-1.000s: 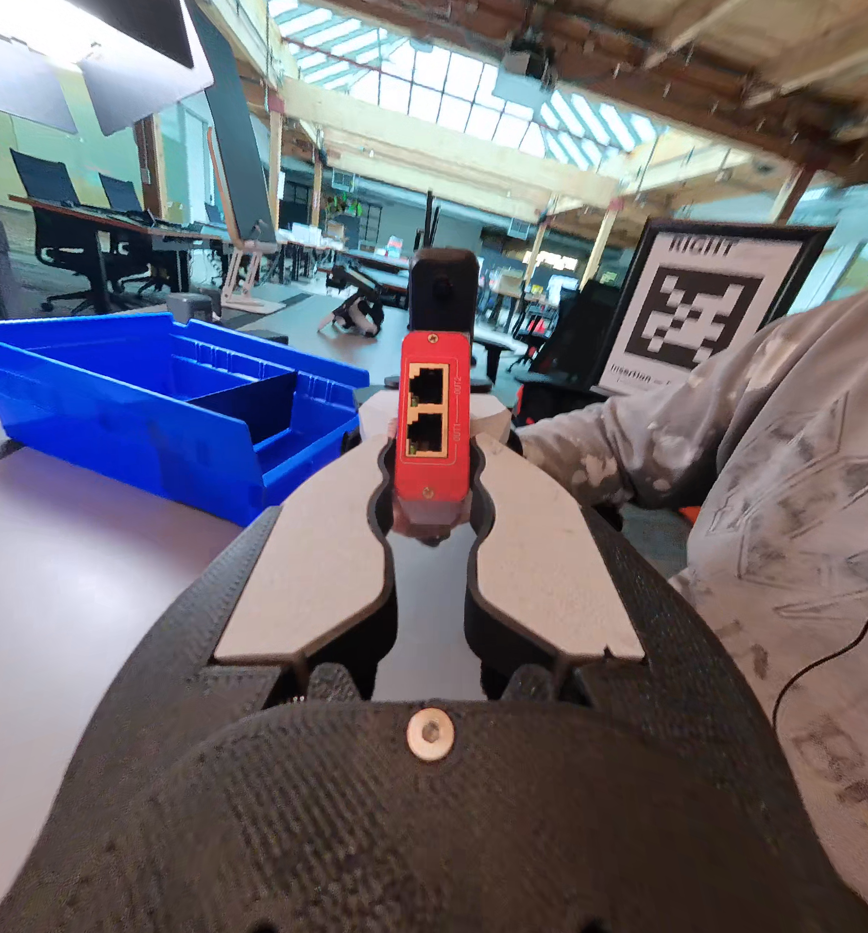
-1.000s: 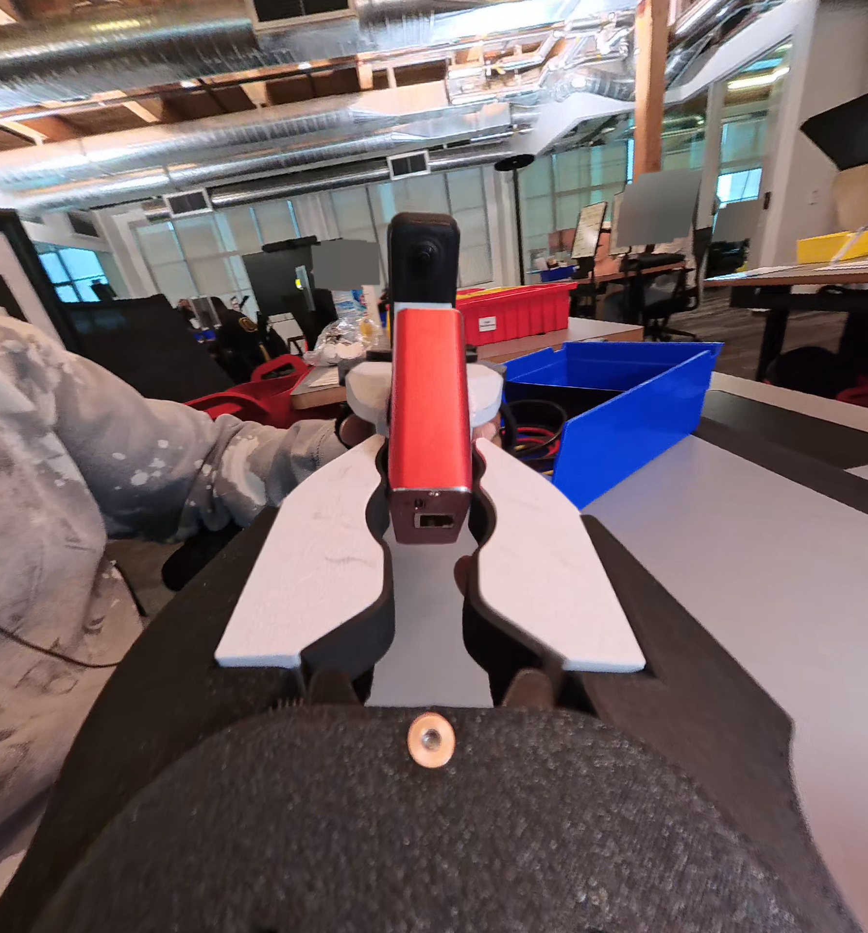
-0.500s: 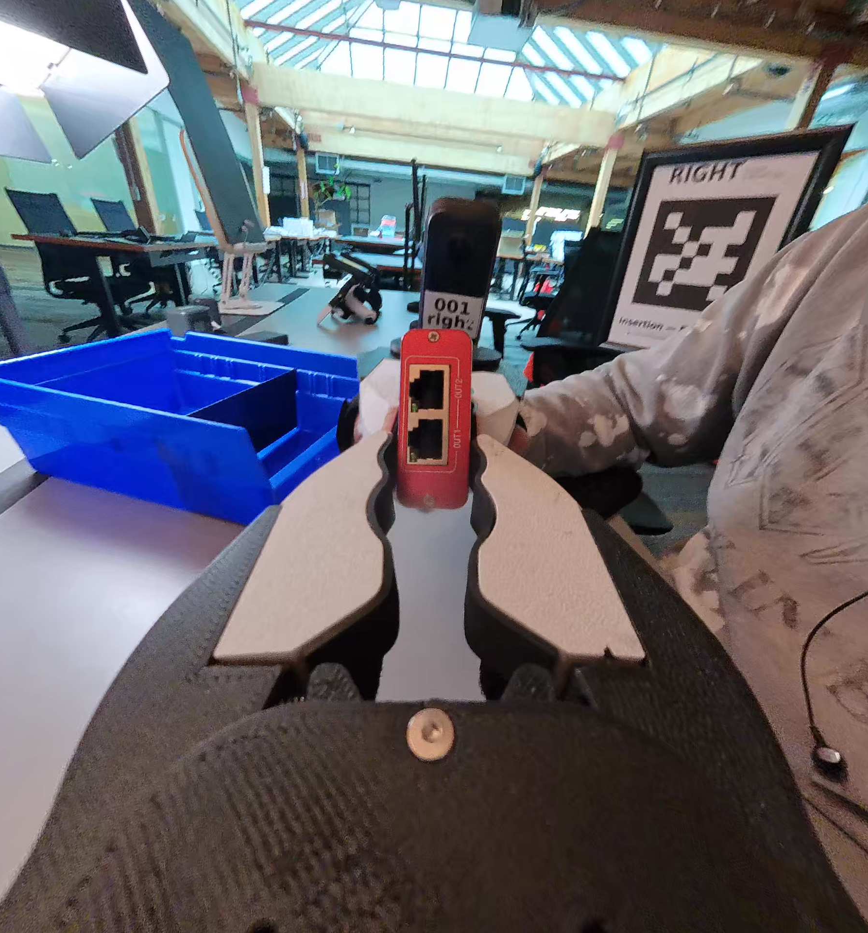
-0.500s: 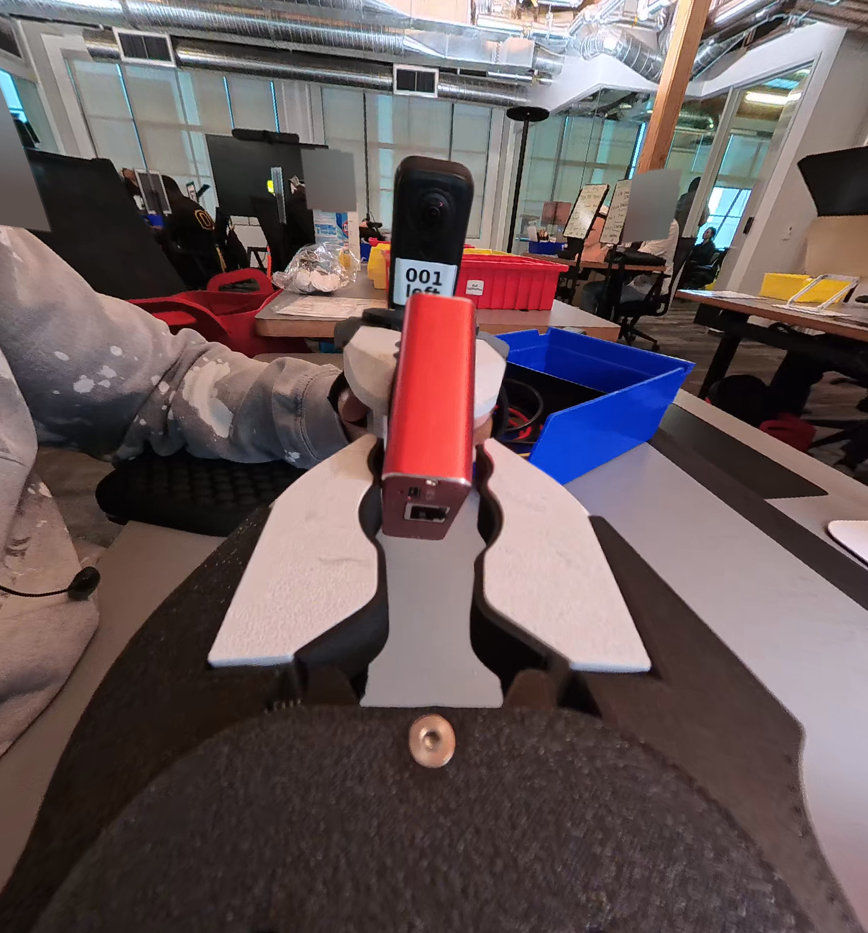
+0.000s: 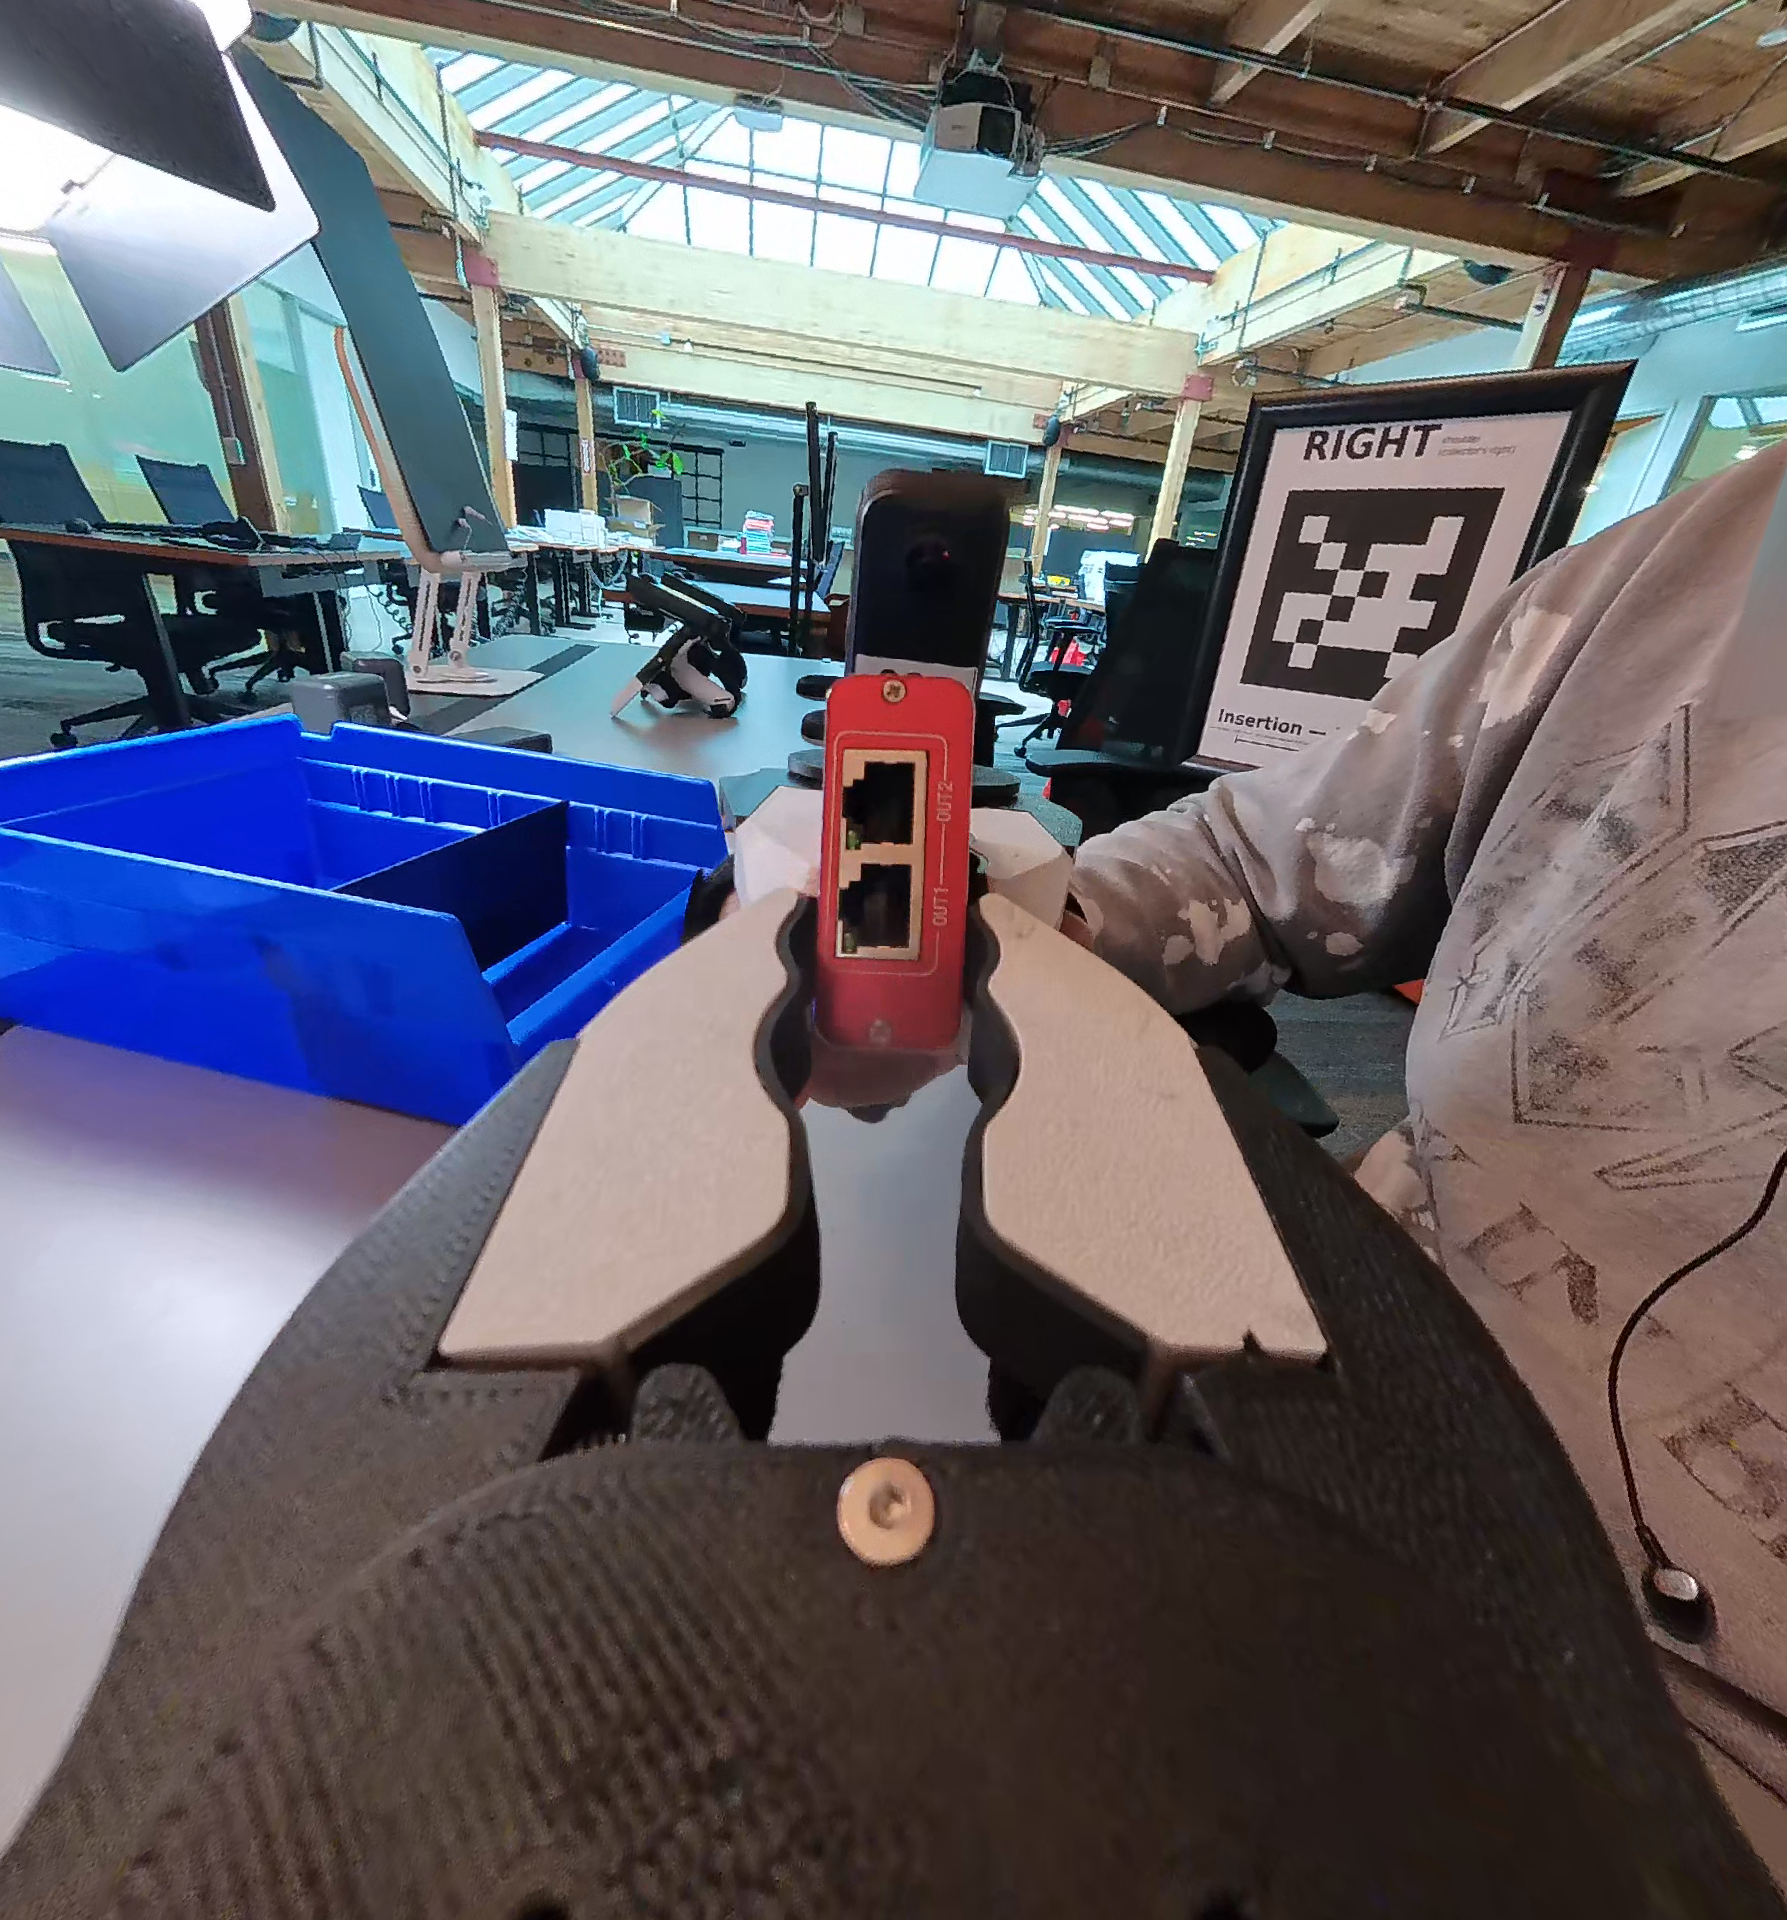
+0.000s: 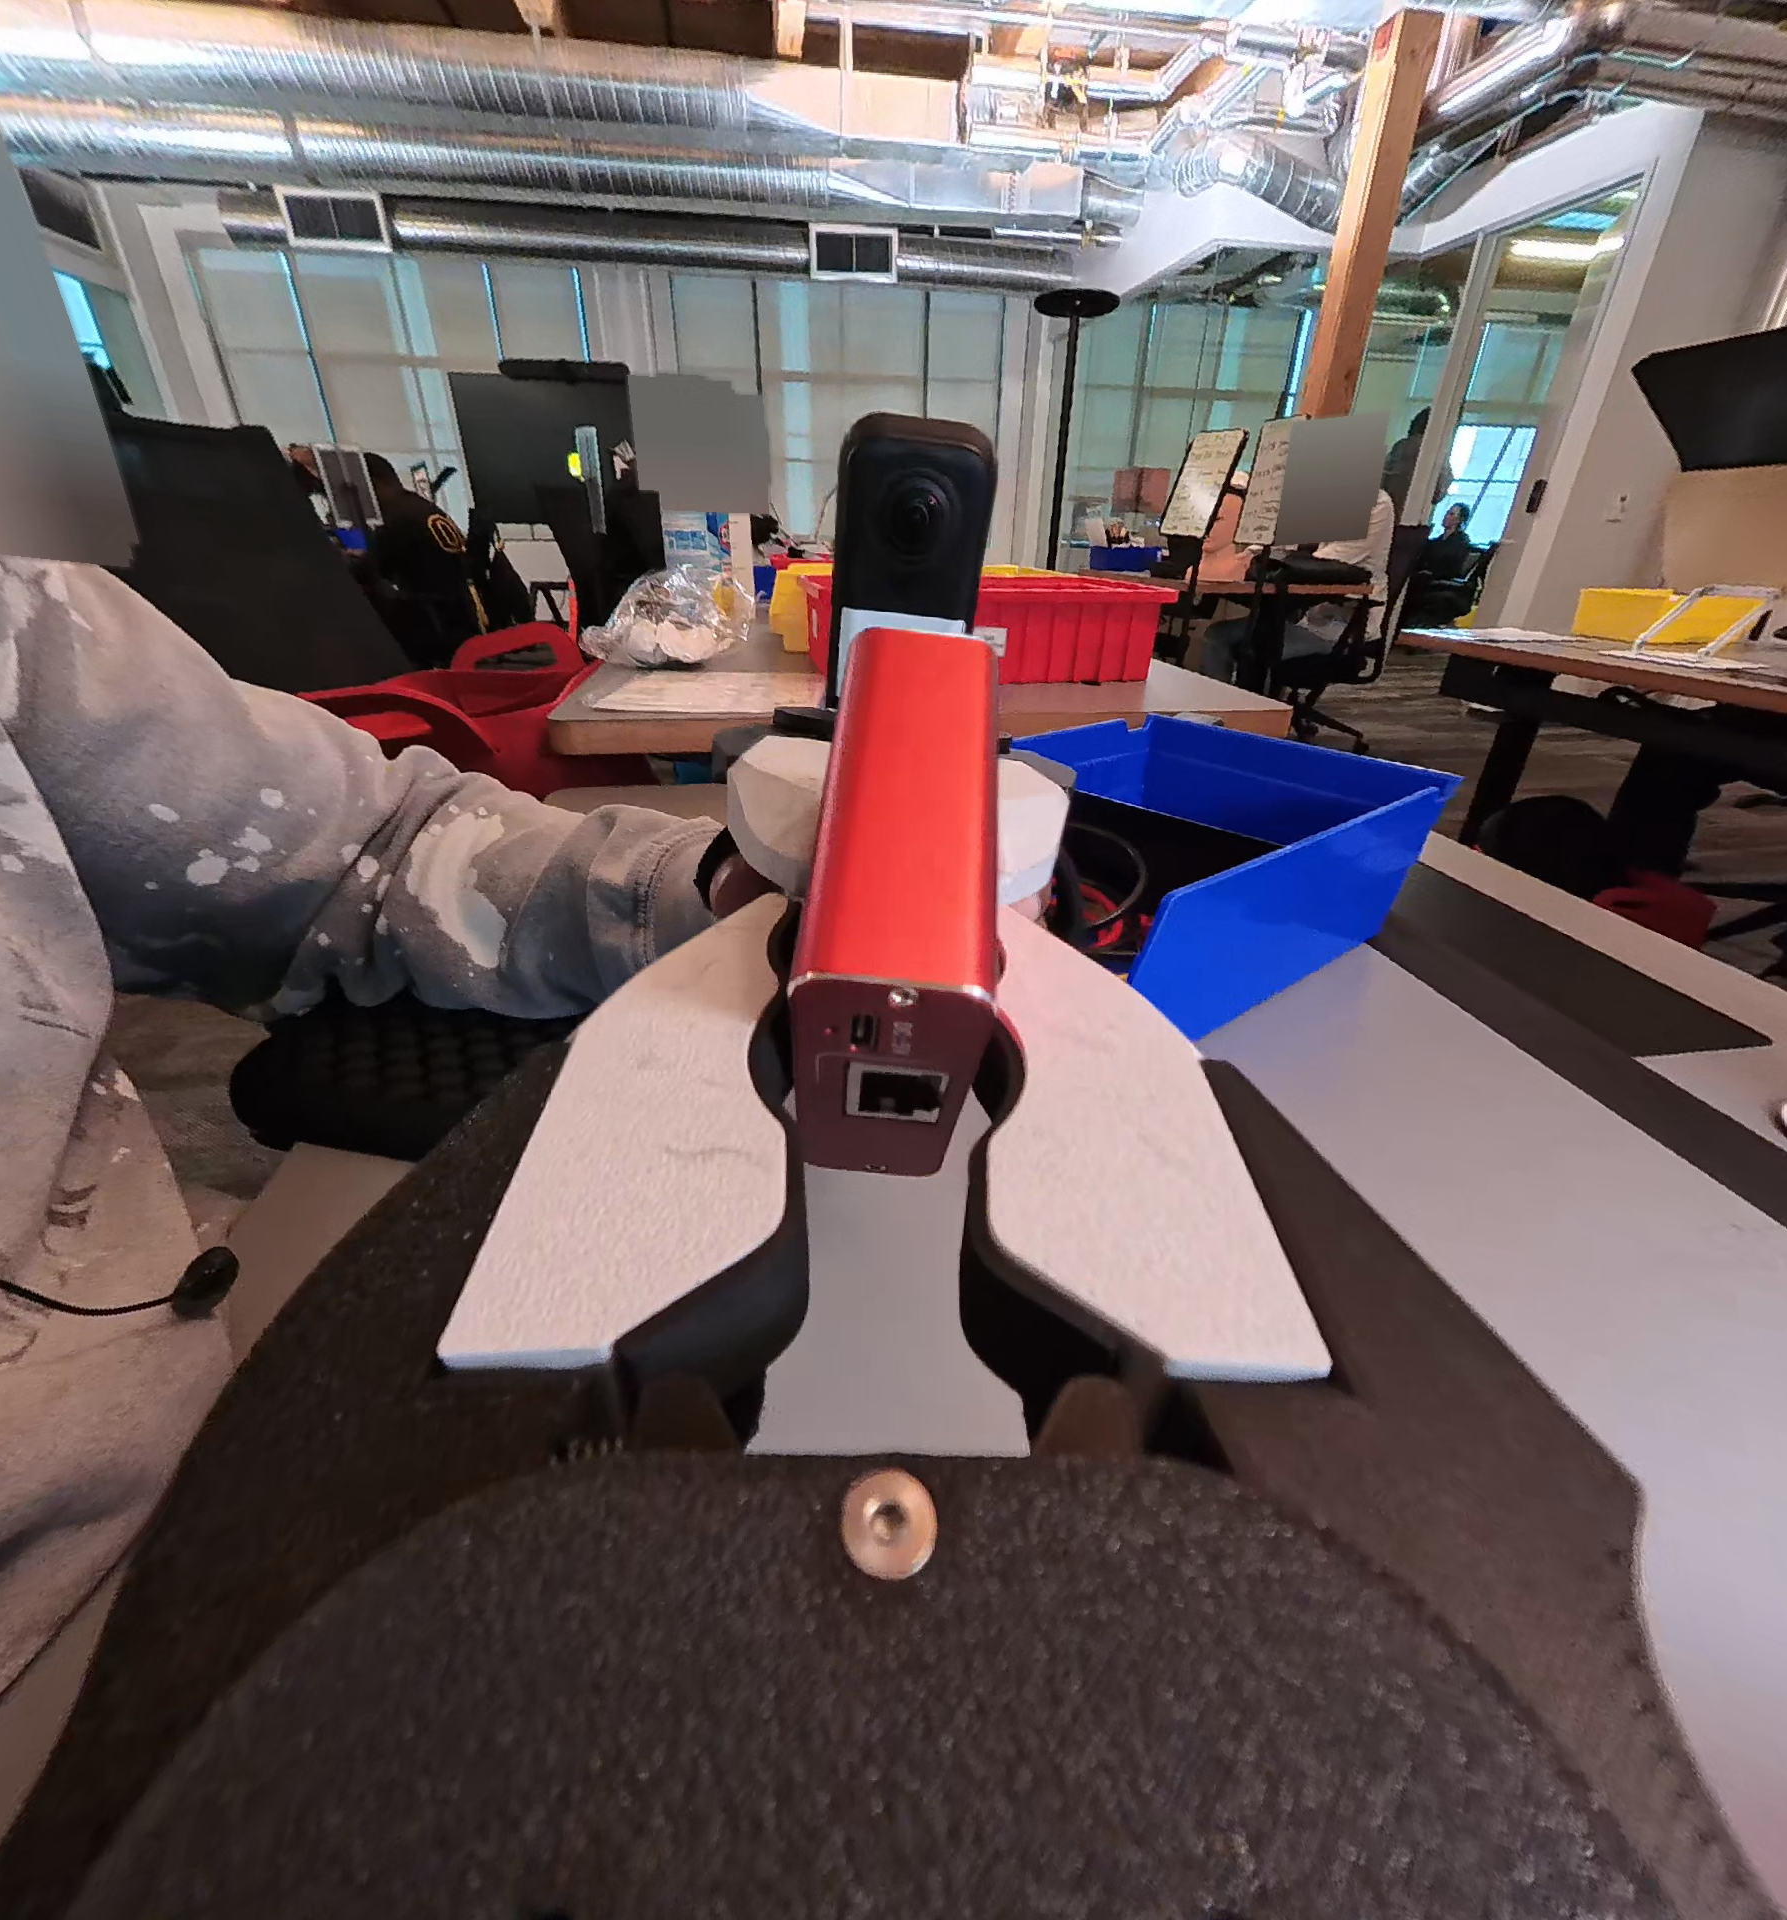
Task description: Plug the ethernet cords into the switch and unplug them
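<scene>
Since both views have levelled over the last second, the red metal box-shaped switch (image 5: 891,883) sits steady. The left gripper (image 5: 889,1003) is clamped narrowly on its two-port end and the right gripper (image 6: 894,1049) on its single-port end. Ports are empty, so plugging isn't started. Coiled cords (image 6: 1102,894) lie in the blue plastic bin (image 6: 1284,914) just beside; the grey table (image 5: 89,1299) gives open room.

Red switch (image 5: 894,873), blue bin (image 5: 245,914), splotchy grey sleeve (image 5: 1284,873)

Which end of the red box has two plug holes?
The red switch's end in the left gripper: two stacked ports. The end in the right gripper has only one.
</scene>
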Demonstrator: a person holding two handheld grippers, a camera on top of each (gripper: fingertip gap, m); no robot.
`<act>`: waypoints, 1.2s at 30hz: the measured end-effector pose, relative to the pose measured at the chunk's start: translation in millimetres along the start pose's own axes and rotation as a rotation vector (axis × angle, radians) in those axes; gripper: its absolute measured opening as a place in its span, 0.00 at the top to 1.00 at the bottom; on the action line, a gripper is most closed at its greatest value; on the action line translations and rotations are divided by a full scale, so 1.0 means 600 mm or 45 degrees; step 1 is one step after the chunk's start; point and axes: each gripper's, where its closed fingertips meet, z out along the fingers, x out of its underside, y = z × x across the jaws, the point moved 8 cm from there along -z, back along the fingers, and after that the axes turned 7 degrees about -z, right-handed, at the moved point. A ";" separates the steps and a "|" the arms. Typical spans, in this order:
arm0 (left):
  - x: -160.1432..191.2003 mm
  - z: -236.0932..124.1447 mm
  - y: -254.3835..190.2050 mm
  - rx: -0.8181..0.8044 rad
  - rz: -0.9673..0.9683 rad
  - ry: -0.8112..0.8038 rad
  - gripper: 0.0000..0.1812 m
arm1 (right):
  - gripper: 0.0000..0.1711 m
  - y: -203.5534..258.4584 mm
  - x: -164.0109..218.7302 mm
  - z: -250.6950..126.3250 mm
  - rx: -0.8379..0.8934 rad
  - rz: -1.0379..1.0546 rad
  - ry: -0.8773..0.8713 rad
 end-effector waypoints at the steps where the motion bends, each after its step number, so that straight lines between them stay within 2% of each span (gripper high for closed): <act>1: -0.001 -0.001 0.001 0.000 -0.003 -0.007 0.85 | 0.83 -0.001 -0.001 0.000 0.000 0.009 -0.011; 4: -0.002 -0.004 0.004 -0.002 -0.021 -0.026 0.85 | 0.83 -0.005 -0.006 -0.006 0.019 0.034 -0.056; 10: 0.001 -0.002 0.003 -0.011 -0.013 0.051 0.85 | 0.84 -0.004 -0.010 -0.009 0.010 0.029 -0.005; 13: -0.027 -0.018 0.005 -0.039 -0.068 0.093 0.82 | 0.84 -0.007 -0.018 -0.015 0.025 -0.027 0.023; 15: -0.068 -0.052 0.012 -0.205 -0.011 0.118 0.80 | 0.83 -0.016 -0.027 -0.027 0.051 -0.044 0.012; 19: -0.150 -0.159 0.033 -0.678 0.086 0.260 0.77 | 0.83 -0.042 -0.040 -0.055 0.148 -0.096 0.000; 22: -0.168 -0.237 0.065 -0.970 0.082 0.479 0.77 | 0.84 -0.051 -0.044 -0.066 0.200 -0.144 0.000; 25: -0.137 -0.296 0.100 -1.129 -0.094 0.782 0.77 | 0.84 -0.052 -0.041 -0.066 0.237 -0.194 0.024; 28: -0.086 -0.317 0.114 -1.180 -0.254 0.998 0.78 | 0.84 -0.051 -0.034 -0.063 0.247 -0.220 0.055; 31: -0.041 -0.306 0.116 -1.209 -0.276 1.174 0.79 | 0.84 -0.052 -0.028 -0.060 0.244 -0.215 0.072; 36: 0.015 -0.278 0.143 -1.338 -0.313 1.315 0.80 | 0.84 -0.055 -0.018 -0.056 0.247 -0.181 0.081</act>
